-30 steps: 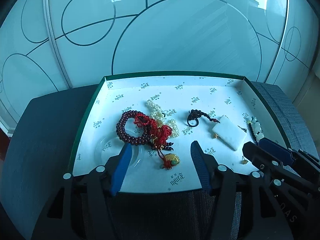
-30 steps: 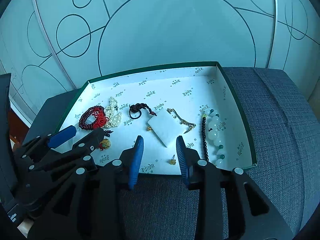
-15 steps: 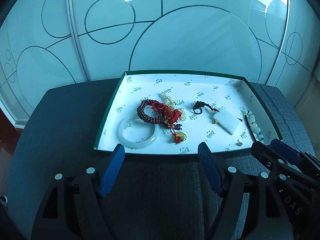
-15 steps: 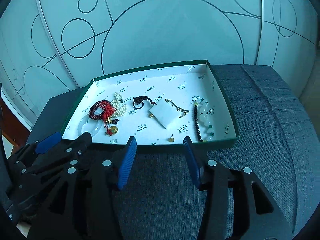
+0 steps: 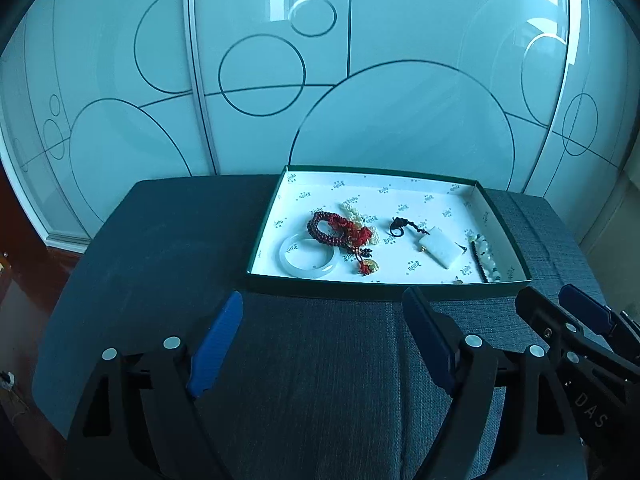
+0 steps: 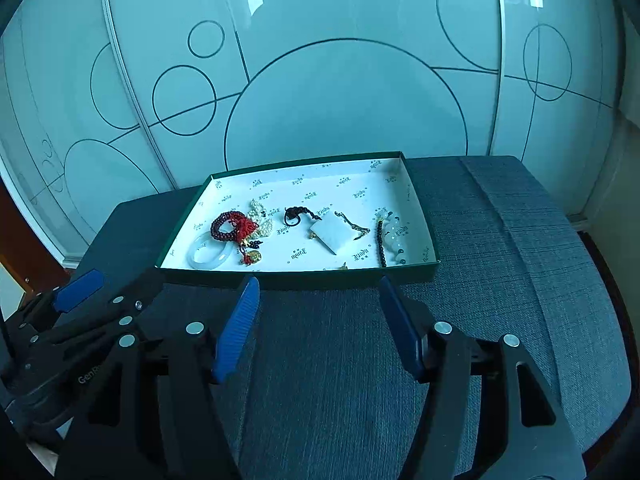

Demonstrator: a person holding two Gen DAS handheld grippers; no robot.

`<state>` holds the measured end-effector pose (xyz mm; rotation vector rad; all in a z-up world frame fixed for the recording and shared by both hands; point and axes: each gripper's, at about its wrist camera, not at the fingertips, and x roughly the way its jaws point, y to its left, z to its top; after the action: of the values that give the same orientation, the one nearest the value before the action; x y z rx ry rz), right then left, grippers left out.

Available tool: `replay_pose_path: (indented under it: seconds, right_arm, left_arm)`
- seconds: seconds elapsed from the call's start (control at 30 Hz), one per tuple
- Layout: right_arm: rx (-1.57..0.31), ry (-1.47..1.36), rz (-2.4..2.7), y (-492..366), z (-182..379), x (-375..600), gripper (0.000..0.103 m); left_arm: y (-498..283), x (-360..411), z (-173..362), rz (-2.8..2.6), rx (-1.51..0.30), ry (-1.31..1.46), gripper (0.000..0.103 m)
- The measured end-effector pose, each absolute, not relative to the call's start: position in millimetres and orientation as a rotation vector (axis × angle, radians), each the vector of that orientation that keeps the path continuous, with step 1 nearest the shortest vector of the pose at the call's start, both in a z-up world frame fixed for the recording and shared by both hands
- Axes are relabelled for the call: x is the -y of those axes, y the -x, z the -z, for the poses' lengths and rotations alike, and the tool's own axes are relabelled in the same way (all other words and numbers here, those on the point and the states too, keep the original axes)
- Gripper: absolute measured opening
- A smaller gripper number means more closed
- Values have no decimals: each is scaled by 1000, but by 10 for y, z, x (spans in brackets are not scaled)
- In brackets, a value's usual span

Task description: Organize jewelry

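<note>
Frosted glass panels (image 5: pixel 400 80) lined with dark circles fill the upper half of both views. Below them a grey fabric seat (image 5: pixel 320 380) spans the lower half and carries everything else.

On the seat, right of centre in the left wrist view and just left of centre in the right wrist view, sits a shallow green-edged box (image 5: pixel 384 289) with a white printed lining.

The left gripper (image 5: pixel 322 326) takes up the bottom of its own view, its jaws opening with only bare fabric between them, well short of the box. The right gripper (image 6: pixel 318 322) sits likewise at the bottom of its view, jaws opening and nothing between them; each gripper also shows at the lower edge of the other's view.

All the jewelry lies inside the box. At its left end a pale bangle (image 5: pixel 309 256) lies flat, touching a dark red bead bracelet (image 5: pixel 326 228) with a red tassel, and a pearl strand (image 5: pixel 354 216) lies just behind that. Near the middle is a white rectangular pendant (image 5: pixel 438 250) on a dark knotted cord (image 5: pixel 400 226). At the right end lies a pale green and dark bead string (image 5: pixel 486 256). A small gold earring (image 5: pixel 457 279) rests by the near wall.
</note>
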<state>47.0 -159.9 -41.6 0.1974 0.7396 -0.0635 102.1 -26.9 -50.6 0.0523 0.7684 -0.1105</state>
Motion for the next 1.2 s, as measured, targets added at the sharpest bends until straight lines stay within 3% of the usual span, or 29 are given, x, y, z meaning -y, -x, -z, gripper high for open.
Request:
replay_pose_path:
  seconds: [0.13, 0.93, 1.2]
  right_arm:
    - [-710, -188, 70, -327, 279, 1572, 68]
    - [-656, -157, 61, 131, 51, 1416, 70]
    - [-652, -142, 53, 126, 35, 1318, 75]
  left_arm:
    - [-839, 270, 372, 87, -725, -72, 85]
    - [-350, 120, 198, 77, -690, -51, 85]
    - [-334, 19, 186, 77, -697, -32, 85]
